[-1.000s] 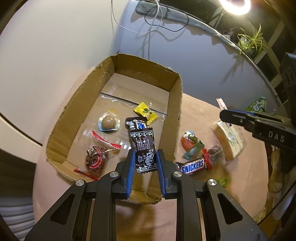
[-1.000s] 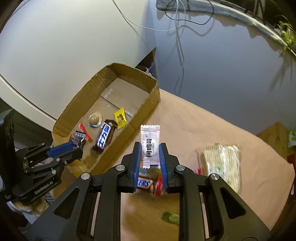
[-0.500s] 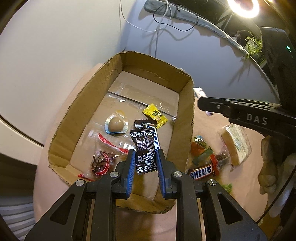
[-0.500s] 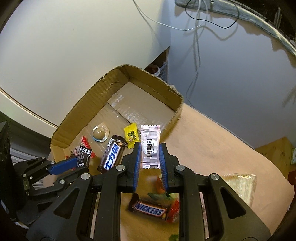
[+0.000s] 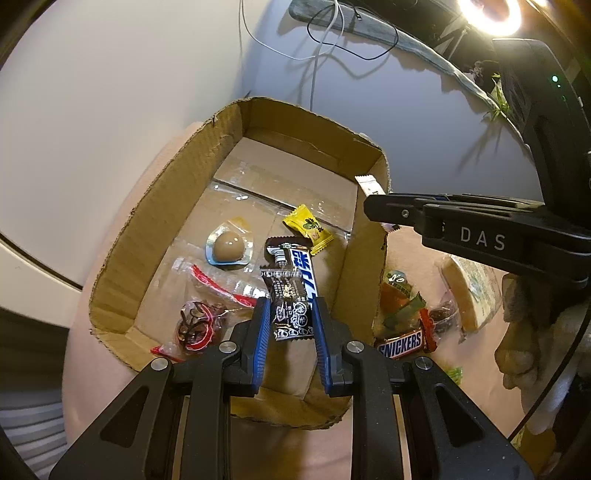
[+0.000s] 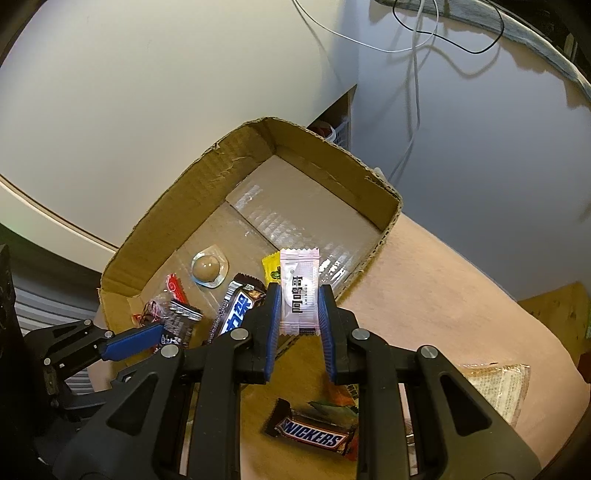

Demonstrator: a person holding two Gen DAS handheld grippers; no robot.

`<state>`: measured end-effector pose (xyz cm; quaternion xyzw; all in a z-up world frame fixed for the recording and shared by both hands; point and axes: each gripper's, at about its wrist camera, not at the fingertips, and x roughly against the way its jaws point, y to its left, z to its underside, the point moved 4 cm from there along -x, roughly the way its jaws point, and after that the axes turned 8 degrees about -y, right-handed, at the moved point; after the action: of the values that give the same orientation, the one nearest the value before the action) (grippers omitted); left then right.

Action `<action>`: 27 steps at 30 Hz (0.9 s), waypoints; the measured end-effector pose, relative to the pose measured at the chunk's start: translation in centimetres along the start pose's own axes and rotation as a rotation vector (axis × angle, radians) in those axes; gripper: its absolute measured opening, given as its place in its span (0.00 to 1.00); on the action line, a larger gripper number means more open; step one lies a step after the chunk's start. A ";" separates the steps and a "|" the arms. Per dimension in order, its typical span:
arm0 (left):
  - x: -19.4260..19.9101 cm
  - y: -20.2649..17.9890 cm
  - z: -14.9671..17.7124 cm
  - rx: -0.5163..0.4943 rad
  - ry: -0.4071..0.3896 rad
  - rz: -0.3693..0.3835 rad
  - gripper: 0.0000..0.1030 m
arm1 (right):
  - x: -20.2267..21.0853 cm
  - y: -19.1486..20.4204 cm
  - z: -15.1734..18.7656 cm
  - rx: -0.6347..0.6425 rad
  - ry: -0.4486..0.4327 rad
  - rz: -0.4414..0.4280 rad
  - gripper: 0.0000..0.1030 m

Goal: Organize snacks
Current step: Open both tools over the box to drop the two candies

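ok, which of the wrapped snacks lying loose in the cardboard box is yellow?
The small yellow candy wrapper, near the box's right wall, just beyond the blue-and-brown chocolate bar. The other loose ones are the round tan sweet and red-trimmed clear packets.

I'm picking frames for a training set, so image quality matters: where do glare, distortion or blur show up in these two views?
Left wrist view: the ring light blows out at the top right, and the walls of the cardboard box bow. Right wrist view: tape on the box floor glints, and the edges curve; both views are sharp.
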<state>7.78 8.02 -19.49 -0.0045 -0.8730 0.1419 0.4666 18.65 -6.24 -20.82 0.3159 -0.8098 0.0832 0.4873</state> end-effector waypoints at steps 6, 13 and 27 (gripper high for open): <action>0.1 -0.1 0.0 -0.002 0.000 -0.002 0.27 | 0.2 0.3 -0.1 0.012 -0.005 -0.002 0.22; 0.5 -0.1 0.0 0.000 -0.008 -0.006 0.31 | 1.0 0.4 -0.3 0.013 -0.034 0.008 0.56; 1.5 -1.6 -0.2 -0.045 -0.034 -0.012 0.36 | 3.2 -1.3 0.5 -0.018 -0.051 0.040 0.67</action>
<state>7.24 6.77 -17.75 -0.0074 -0.8839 0.1195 0.4522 18.00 -8.90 -18.64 0.2973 -0.8289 0.0774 0.4674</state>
